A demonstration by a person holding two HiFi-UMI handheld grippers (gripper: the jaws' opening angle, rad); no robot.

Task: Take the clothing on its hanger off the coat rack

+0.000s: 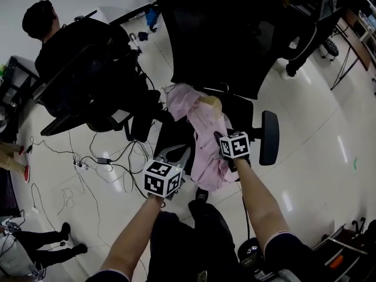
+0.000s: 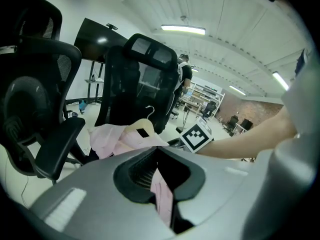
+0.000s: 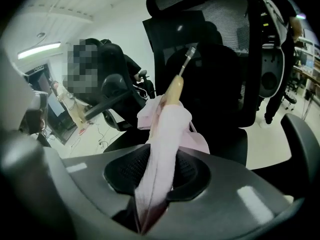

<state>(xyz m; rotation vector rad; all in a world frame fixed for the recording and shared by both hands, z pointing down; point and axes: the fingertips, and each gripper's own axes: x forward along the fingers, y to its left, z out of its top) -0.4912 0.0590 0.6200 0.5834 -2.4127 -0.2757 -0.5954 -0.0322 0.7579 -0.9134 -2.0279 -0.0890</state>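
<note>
A pink garment [image 1: 202, 140] on a wooden hanger [image 1: 210, 103] hangs over the seat of a black office chair [image 1: 223, 40]. My left gripper [image 1: 179, 151] is at the garment's left edge. In the left gripper view a strip of the pink cloth [image 2: 161, 196] runs between the jaws of the left gripper [image 2: 162, 184], which are shut on it. My right gripper [image 1: 222, 137] is at the garment's right side. In its own view the right gripper [image 3: 157, 184] pinches a fold of the garment [image 3: 167, 129] below the hanger [image 3: 175, 86]. No coat rack shows.
A person [image 1: 53, 40] sits in another black chair [image 1: 94, 93] at the upper left. Cables and a power strip [image 1: 82, 164] lie on the shiny floor to the left. The chair's armrest [image 1: 269, 137] stands just right of my right gripper.
</note>
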